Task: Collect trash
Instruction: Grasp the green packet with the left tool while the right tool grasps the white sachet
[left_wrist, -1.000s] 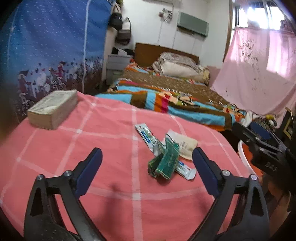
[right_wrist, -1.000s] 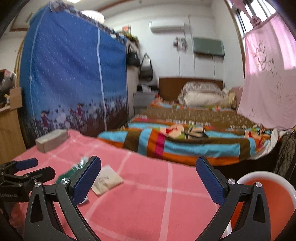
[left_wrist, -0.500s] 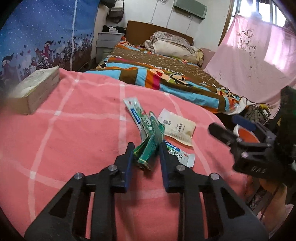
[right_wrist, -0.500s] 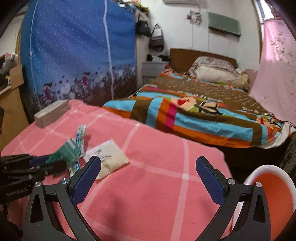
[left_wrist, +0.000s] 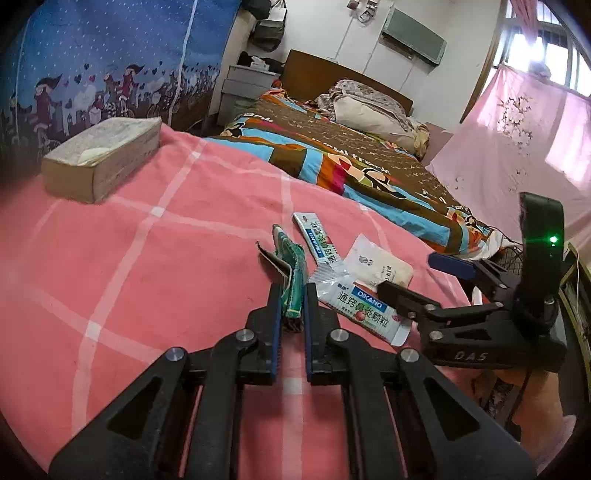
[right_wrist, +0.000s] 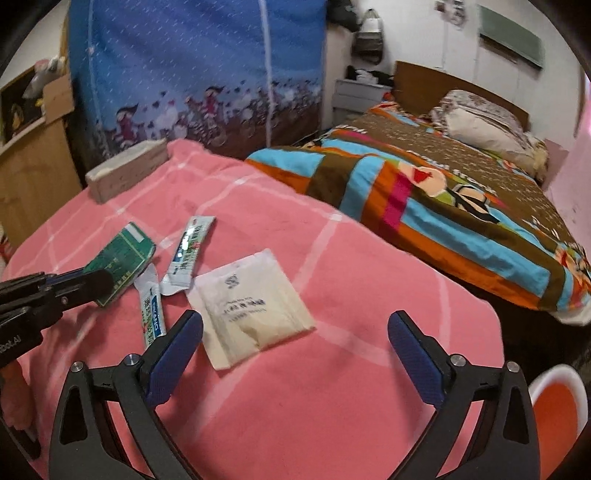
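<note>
Pink checked blanket (right_wrist: 280, 258) covered the surface; its edge fell away toward the striped bed (right_wrist: 461, 206), orange bin (right_wrist: 554, 417) just past the near corner. Left gripper (left_wrist: 293, 317): jaws had just been closing, now clamped on the crumpled green wrapper (left_wrist: 293, 280) at its near end. Judgement: lift straight up to avoid dragging the touching DIKANG sachet (left_wrist: 354, 306). Right gripper (right_wrist: 291, 350): jaws wide open, empty, near the white packet (right_wrist: 251, 310). Open blanket lay on the packet's bed side for its approach.
</note>
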